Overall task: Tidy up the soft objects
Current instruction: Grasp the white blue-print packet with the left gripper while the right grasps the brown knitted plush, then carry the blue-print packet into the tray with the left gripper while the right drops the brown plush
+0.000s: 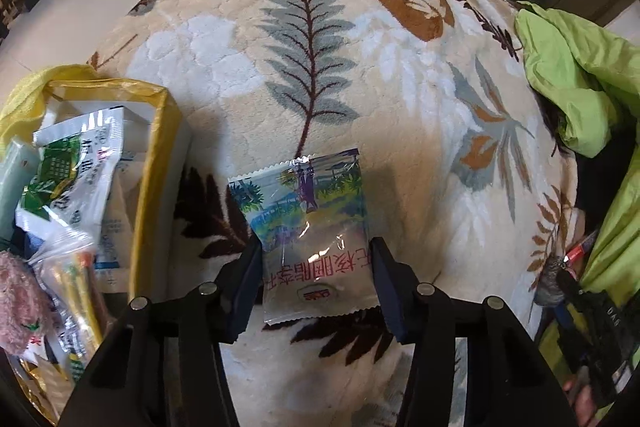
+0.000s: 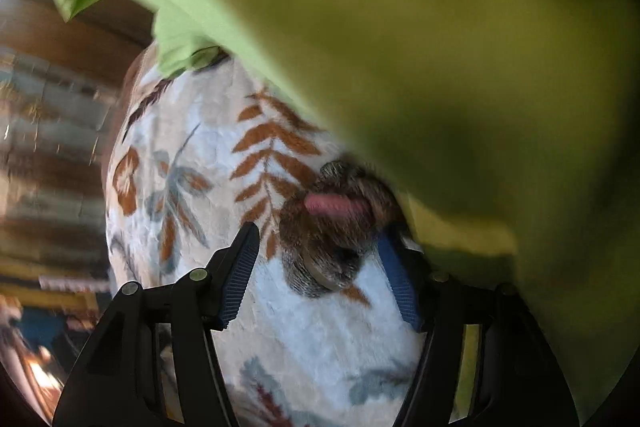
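in the left wrist view the left gripper [image 1: 314, 277] is pinching a snack packet [image 1: 308, 227] by its two side edges, over the leaf-patterned blanket [image 1: 304, 39]. a yellow-rimmed bag [image 1: 158, 163] of packets is sitting just to its left; open blanket is lying ahead, green fabric [image 1: 576, 75] at far right

in the right wrist view the right gripper [image 2: 320, 269] is standing spread, a blurred furry toy [image 2: 332, 227] lying between its fingers, touching the right one. green fabric is crowding the right side

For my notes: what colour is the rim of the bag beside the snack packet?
Yellow rim, clearest in the left wrist view.
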